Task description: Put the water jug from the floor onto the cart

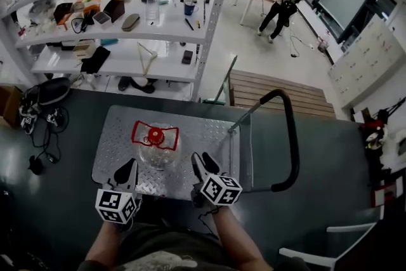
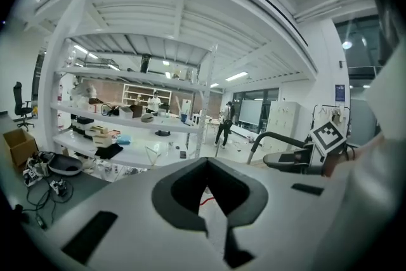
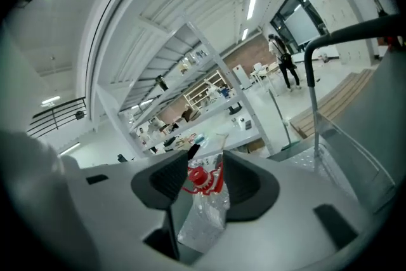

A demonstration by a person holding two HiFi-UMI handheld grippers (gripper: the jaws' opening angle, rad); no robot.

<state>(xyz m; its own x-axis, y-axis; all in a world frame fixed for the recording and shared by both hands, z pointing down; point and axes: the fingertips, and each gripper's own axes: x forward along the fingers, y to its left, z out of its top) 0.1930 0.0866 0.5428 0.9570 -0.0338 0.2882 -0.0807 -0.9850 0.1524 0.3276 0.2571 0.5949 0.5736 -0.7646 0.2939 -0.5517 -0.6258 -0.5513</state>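
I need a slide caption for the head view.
Water jug standing on the cart, flanked by the left gripper and the right gripper.

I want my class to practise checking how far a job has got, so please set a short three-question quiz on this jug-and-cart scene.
1. True or false: the jug stands on the cart.
2. What colour is the jug's cap? A blue, B red, C green.
3. Fill in the gap: the jaws of the left gripper and the right gripper are both ____, and neither is pressing on the jug.

Key: 1 true; 2 B; 3 open.
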